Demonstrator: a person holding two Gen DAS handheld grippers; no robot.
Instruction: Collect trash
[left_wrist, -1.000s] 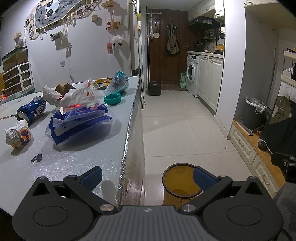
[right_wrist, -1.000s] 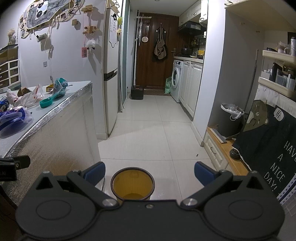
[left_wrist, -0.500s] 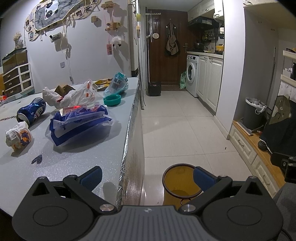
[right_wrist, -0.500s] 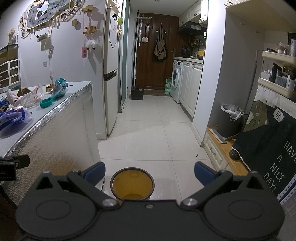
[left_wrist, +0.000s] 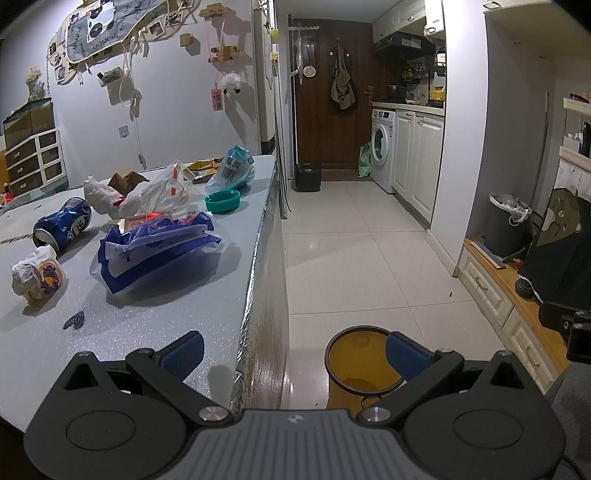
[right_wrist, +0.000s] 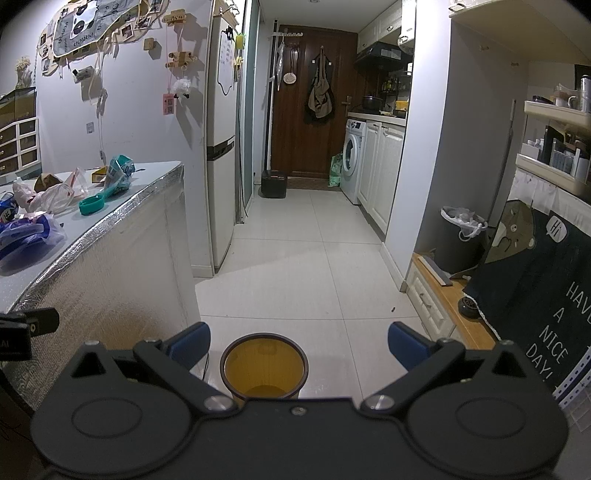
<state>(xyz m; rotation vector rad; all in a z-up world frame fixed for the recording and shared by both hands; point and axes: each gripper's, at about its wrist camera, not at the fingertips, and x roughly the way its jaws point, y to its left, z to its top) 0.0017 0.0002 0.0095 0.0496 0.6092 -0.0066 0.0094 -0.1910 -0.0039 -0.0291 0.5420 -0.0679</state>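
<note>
Trash lies on a grey table (left_wrist: 155, 332): a blue plastic bag (left_wrist: 155, 247), a crushed blue can (left_wrist: 62, 225), a crumpled wrapper (left_wrist: 33, 277), white bags (left_wrist: 147, 195), a teal lid (left_wrist: 222, 202) and a clear bottle (left_wrist: 232, 170). A yellow bin (left_wrist: 354, 360) stands on the floor beside the table; it also shows in the right wrist view (right_wrist: 264, 369). My left gripper (left_wrist: 295, 352) is open and empty over the table's near right edge. My right gripper (right_wrist: 299, 343) is open and empty above the bin.
A fridge (right_wrist: 221, 147) stands past the table's far end. A tiled corridor (right_wrist: 314, 258) runs to a brown door, with a washing machine (right_wrist: 352, 158) and white cabinets on the right. A lined dark bin (right_wrist: 460, 236) and a low wooden bench (right_wrist: 443, 295) stand at the right.
</note>
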